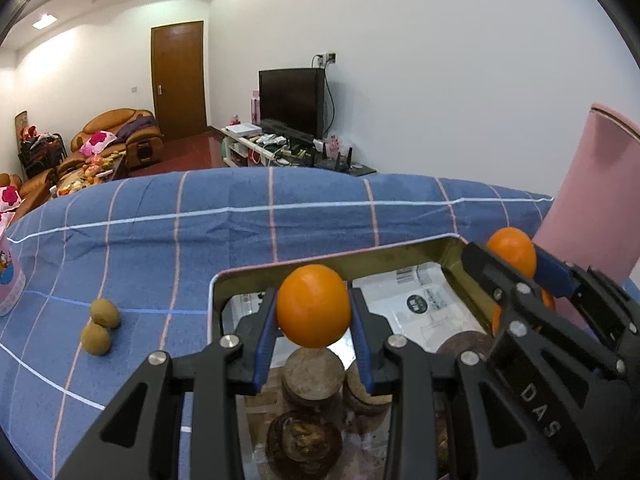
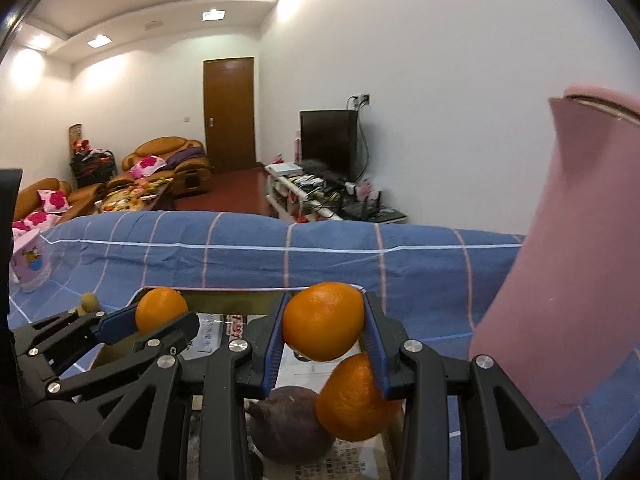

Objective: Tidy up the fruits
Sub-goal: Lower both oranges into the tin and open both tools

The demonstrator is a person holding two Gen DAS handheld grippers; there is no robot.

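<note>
My left gripper (image 1: pixel 313 308) is shut on an orange (image 1: pixel 313 305) and holds it above the open metal tin (image 1: pixel 256 274). My right gripper (image 2: pixel 325 322) is shut on another orange (image 2: pixel 323 320) above the tin's right part; it also shows in the left wrist view (image 1: pixel 516 264). A third orange (image 2: pixel 354 398) lies in the tin under the right gripper, next to a dark purple fruit (image 2: pixel 286 424). Brown round fruits (image 1: pixel 312 376) lie in the tin under the left gripper. Two small green-brown fruits (image 1: pixel 100 326) lie on the blue checked cloth (image 1: pixel 160 232), left of the tin.
A tall pink container (image 2: pixel 580 260) stands right of the tin. A pink cartoon cup (image 1: pixel 8 280) stands at the table's left edge. Printed paper (image 1: pixel 420 304) lines the tin. Sofas, a TV and a door lie beyond the table.
</note>
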